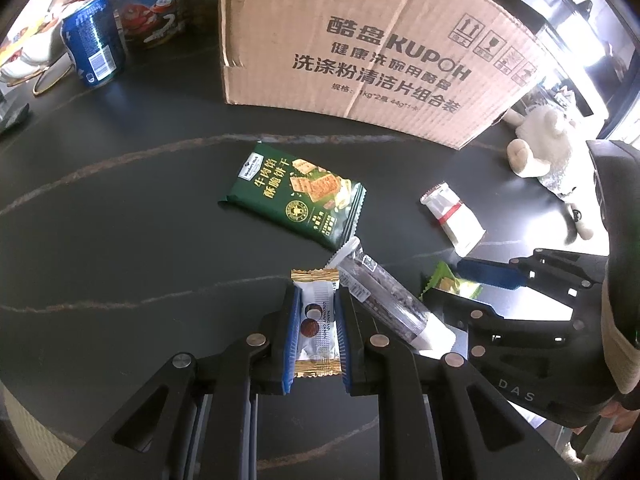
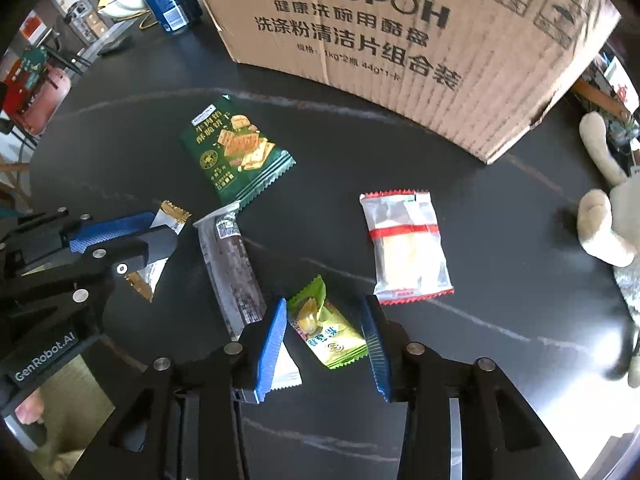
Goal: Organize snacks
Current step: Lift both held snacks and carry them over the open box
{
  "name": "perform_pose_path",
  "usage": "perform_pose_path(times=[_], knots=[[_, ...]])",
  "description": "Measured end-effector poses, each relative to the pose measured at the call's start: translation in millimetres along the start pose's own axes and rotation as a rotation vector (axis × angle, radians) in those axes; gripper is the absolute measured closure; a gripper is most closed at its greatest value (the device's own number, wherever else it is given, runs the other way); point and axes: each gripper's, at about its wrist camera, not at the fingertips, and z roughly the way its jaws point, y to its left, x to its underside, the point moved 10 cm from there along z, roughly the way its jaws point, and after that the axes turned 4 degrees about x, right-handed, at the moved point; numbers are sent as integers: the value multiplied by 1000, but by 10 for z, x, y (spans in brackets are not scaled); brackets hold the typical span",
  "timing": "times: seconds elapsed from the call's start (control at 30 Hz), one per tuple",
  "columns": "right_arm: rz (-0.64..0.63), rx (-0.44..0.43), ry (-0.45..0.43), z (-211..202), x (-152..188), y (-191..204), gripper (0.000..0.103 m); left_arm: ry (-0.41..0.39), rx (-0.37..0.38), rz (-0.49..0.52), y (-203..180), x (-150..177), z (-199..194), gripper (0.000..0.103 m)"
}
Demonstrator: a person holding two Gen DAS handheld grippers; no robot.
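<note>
My left gripper is shut on a small white snack packet with gold ends; the packet also shows in the right wrist view. My right gripper is open, its fingers on either side of a light green candy packet on the black table. A long dark bar in clear wrap lies between the grippers. A dark green cracker pack lies in the middle. A clear packet with red trim lies to the right. The cardboard box stands behind.
A blue can and snack cups stand at the back left beside the box. A plush toy lies at the table's right edge. The table is black with thin pale veins.
</note>
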Motion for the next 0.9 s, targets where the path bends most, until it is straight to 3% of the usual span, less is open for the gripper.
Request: perform_pose_path(times=[0.07,0.2,0.33,0.53,0.9], knots=[[7,3,2,-6,34,-6,64,1,1,4,-4,9,4,85],[32,11,7,-23,112,-17,78,2,9,7,-23,30,8,85],[65,25,-2,-67,159,-28,85,5,17,17,-45,64,1,85],[102,51,-34,-189,206,-52,86,1,38,42,-122,92,-69,85],[164,63,-138,-682,94,-2,86,-77,66,133,-238,-102,-483,85]])
